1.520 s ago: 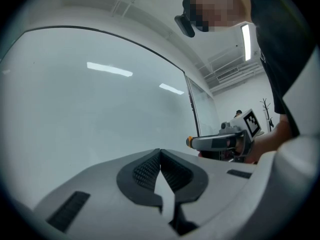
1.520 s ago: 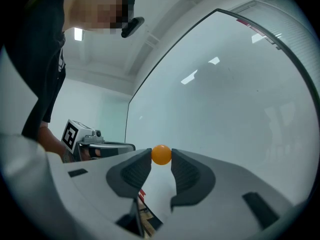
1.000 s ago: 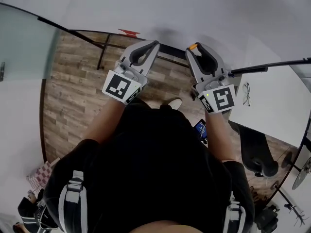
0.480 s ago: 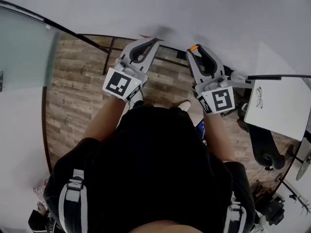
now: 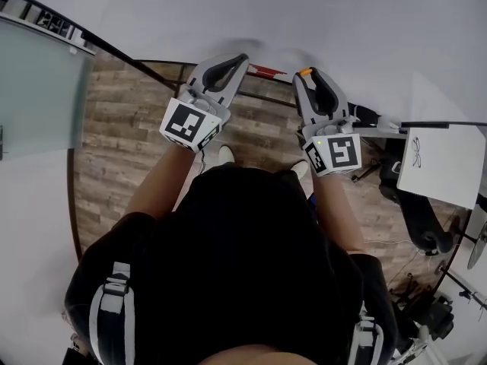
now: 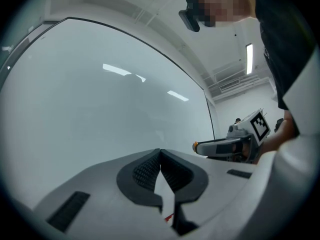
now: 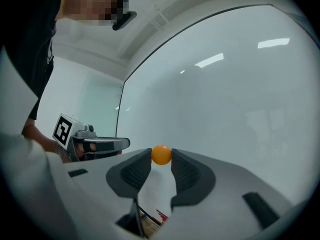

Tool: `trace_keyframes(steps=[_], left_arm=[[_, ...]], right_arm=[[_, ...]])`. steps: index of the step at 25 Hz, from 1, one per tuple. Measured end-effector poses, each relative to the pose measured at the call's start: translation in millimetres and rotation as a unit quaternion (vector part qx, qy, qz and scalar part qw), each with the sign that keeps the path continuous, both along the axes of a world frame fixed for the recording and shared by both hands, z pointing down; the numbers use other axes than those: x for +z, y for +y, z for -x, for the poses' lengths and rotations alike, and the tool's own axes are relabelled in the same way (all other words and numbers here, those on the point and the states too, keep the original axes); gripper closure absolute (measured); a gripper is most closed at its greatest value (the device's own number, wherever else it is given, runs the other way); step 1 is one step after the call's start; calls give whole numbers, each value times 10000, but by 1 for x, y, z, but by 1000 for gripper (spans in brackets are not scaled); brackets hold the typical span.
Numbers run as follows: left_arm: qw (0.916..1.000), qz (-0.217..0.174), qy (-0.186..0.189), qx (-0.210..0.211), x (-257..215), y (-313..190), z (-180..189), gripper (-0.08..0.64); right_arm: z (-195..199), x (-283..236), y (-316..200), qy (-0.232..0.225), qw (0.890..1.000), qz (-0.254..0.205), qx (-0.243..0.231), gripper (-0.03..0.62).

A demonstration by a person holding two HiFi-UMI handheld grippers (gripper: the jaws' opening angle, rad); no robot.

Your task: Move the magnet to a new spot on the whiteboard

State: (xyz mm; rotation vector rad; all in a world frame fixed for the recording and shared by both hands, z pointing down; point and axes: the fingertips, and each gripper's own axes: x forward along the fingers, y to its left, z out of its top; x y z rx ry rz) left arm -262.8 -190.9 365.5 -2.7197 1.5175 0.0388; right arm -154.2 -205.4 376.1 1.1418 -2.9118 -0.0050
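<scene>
Near the whiteboard, the small, smooth, likely slippery magnet is pinched sidewise by the right claw; the left claw is closed, empty.

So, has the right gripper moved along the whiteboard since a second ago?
Yes. The right gripper, jaws on the orange magnet, went left: the red item below the whiteboard was beyond the left gripper, now it lies between the two.

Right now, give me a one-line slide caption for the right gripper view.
Right gripper pinching the orange magnet between its jaw tips before the whiteboard, with the left gripper alongside.
</scene>
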Motion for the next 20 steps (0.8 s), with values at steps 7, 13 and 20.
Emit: trace_keyframes(steps=[7, 13, 20], left_arm=[[9995, -69, -67, 293, -7, -12, 38, 555], [9993, -198, -122, 285, -18, -23, 55, 555], [9991, -298, -193, 216, -27, -40, 58, 555]], right_arm=[[31, -3, -9, 144, 9970, 34, 759, 472], [43, -20, -26, 119, 9930, -115, 1171, 472], [42, -30, -53, 43, 9880, -141, 1536, 472]])
